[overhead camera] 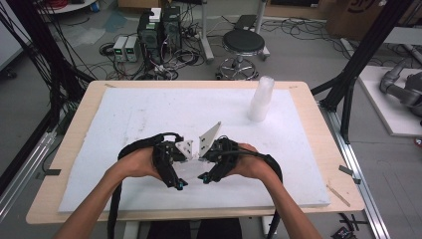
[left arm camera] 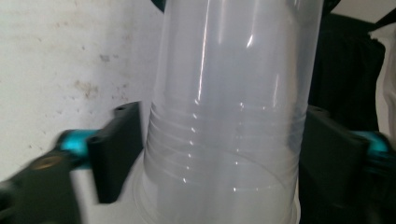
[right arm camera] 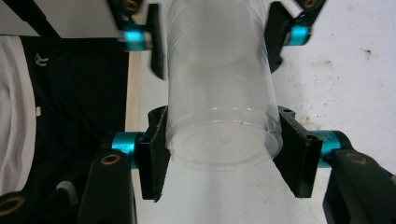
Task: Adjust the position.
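between both grippers: one clear cup (right arm camera: pixel 219 98) | far: one cup stack (overhead camera: pixel 262 98)

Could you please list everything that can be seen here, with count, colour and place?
table: 1, light wood, centre
board: 1, white, covers the table
cup: 1, clear, between both tongs near the front edge
cup stack: 1, clear, far right of the board
stool: 1, black, floor behind the table
computers: 2, black, floor, far left
cables: many, black, floor
robot arm: 1, grey, right edge
hands: 2, each holds tongs
left tongs: 1, black, open around the cup
right tongs: 1, black, shut on the cup's base
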### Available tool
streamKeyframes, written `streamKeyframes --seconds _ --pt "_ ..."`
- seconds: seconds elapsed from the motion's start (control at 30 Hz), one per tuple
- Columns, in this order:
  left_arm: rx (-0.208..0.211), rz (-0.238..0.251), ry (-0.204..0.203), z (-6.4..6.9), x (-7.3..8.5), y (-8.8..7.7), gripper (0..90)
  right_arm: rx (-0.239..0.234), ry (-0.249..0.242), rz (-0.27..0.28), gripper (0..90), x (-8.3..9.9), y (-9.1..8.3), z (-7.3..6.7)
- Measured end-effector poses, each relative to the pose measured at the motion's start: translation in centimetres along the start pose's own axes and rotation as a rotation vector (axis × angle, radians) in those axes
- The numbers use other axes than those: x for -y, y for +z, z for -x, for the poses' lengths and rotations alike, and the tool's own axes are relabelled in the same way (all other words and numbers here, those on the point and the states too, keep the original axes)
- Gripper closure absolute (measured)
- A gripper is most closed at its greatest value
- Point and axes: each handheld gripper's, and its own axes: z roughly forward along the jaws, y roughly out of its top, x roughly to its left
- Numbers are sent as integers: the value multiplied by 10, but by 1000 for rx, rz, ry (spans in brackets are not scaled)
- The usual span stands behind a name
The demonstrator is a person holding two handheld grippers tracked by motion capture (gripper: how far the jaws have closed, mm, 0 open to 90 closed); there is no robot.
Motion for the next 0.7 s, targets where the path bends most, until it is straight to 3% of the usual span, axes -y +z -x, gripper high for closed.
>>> streamKeyframes --seconds 0.07,0.17,0.27,0.37,0.43,0.7 --pt "18 34 4 -1 1 -2 78 -2 2 3 427 1 0 0" --pt "19 52 17 -1 4 -2 76 -4 12 2 428 3 -1 1" --pt "5 68 5 -2 5 -4 76 -4 19 3 428 4 -2 1" --pt "-1 130 -23 -3 9 -9 76 6 22 16 430 7 -2 1" --pt "0 209 -35 -4 17 -17 76 12 26 37 429 11 -4 1" --pt "-35 545 -107 1 52 -32 74 12 73 231 428 39 -11 6"
